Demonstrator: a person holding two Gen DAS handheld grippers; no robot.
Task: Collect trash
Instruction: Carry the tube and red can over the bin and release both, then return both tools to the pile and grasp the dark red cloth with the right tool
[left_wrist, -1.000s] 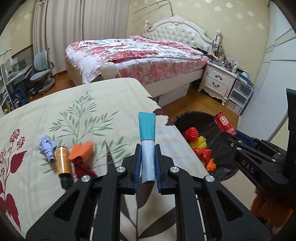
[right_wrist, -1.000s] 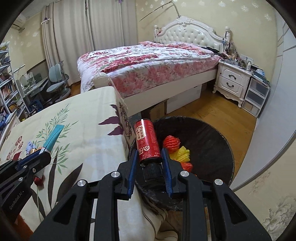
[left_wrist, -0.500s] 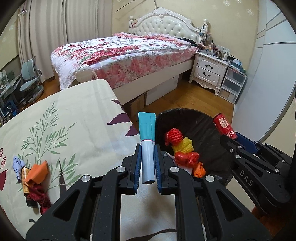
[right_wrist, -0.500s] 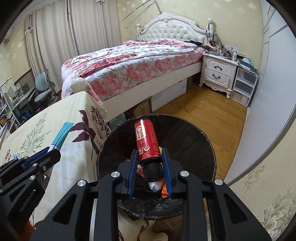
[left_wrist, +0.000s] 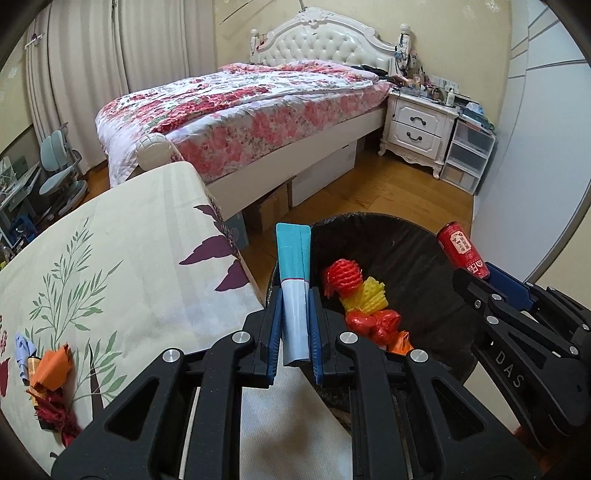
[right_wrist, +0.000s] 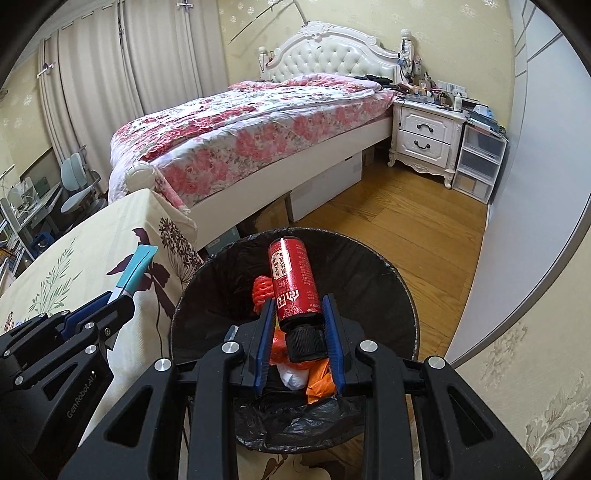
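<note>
Left wrist view: left gripper (left_wrist: 295, 314) clamped on a flat teal-and-white wrapper (left_wrist: 293, 280), its teal end poking past the near rim of the black-lined trash bin (left_wrist: 417, 254). Only this view shows stuff left on the table w/ leaf-print cloth (left_wrist: 122, 258): crumpled orange paper (left_wrist: 50, 369), lilac wad (left_wrist: 24, 350), dark red frayed bit (left_wrist: 55, 411), all at the near-left edge. In the bin: red foam net (left_wrist: 341, 275), yellow foam net (left_wrist: 365, 297). Right gripper (left_wrist: 484, 273) enters from the right w/ a red bottle (left_wrist: 461, 249).

Right wrist view: right gripper (right_wrist: 301, 328) closed around the red bottle's (right_wrist: 293, 282) black ribbed cap, the glossy cylinder held over the bin (right_wrist: 402, 291) opening. Shown only here: white wad (right_wrist: 293, 376) and orange scrap (right_wrist: 319, 380) at the bin bottom. Left gripper (right_wrist: 118, 299) beside the bin, over the table.
</note>
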